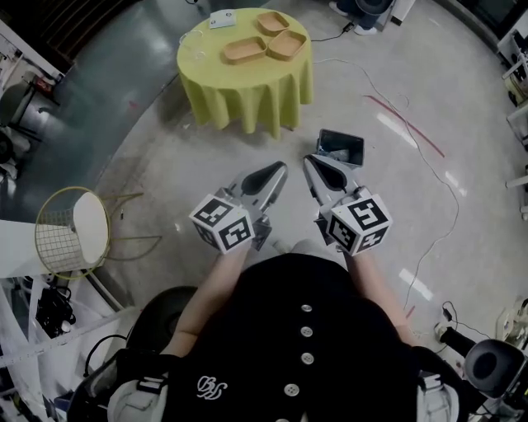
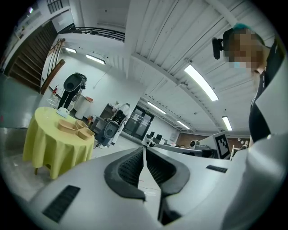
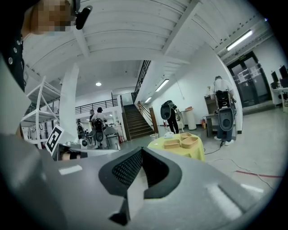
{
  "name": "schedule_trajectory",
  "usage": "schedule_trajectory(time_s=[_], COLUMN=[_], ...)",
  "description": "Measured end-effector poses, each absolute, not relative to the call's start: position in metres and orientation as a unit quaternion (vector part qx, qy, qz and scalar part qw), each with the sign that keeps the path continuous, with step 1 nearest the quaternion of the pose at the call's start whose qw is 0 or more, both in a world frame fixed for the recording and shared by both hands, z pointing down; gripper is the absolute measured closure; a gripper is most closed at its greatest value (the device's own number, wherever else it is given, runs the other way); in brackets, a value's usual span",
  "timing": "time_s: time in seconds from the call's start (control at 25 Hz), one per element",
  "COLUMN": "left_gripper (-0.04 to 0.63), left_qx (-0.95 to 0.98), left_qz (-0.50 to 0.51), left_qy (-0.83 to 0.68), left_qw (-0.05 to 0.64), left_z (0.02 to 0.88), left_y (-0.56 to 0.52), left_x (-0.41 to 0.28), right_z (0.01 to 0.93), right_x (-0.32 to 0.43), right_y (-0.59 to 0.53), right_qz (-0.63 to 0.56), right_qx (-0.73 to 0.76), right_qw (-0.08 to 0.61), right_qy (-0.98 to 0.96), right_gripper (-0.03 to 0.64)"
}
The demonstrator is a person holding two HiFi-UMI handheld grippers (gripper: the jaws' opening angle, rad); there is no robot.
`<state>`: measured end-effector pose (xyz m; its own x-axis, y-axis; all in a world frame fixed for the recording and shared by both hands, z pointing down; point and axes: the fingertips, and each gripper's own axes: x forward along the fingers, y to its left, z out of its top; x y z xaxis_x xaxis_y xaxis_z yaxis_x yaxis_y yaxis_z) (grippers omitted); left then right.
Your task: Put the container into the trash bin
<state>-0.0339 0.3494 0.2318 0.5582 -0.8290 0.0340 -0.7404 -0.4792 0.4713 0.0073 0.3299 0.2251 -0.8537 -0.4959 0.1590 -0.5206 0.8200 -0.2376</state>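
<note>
Three tan containers (image 1: 266,39) lie on a round table with a yellow-green cloth (image 1: 247,91) at the top of the head view. A dark open trash bin (image 1: 341,148) stands on the floor to the table's right. My left gripper (image 1: 279,168) and right gripper (image 1: 311,160) are held side by side in front of my body, both shut with nothing between the jaws. The right one's tip is just short of the bin. In the left gripper view the gripper (image 2: 145,152) points level, with the containers (image 2: 75,128) far off at the left. The right gripper view shows its gripper (image 3: 141,151) and the containers (image 3: 181,143) beyond.
A wire-frame stand with a pale round panel (image 1: 73,231) sits on the floor at the left. Cables (image 1: 412,132) trail across the floor at the right. A small white item (image 1: 221,20) lies at the table's back. People and machines (image 3: 172,116) stand far off.
</note>
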Motion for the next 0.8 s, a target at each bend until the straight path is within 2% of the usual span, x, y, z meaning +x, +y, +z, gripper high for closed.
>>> schedule_trajectory(time_s=[0.4, 0.8], left_gripper=[0.566, 0.566], left_qx=[0.847, 0.842], left_qz=[-0.100, -0.102], left_qy=[-0.467, -0.473], left_qw=[0.232, 0.238], left_z=[0.245, 0.260], left_y=[0.331, 0.240], left_x=[-0.057, -0.083], right_z=[0.248, 0.261], right_x=[0.004, -0.028], right_y=[0.310, 0.211], right_qz=[0.163, 0.168], right_qx=[0.286, 0.273], right_qw=[0.054, 0.056], right_qy=[-0.943, -0.946], right_gripper=[0.614, 0.614])
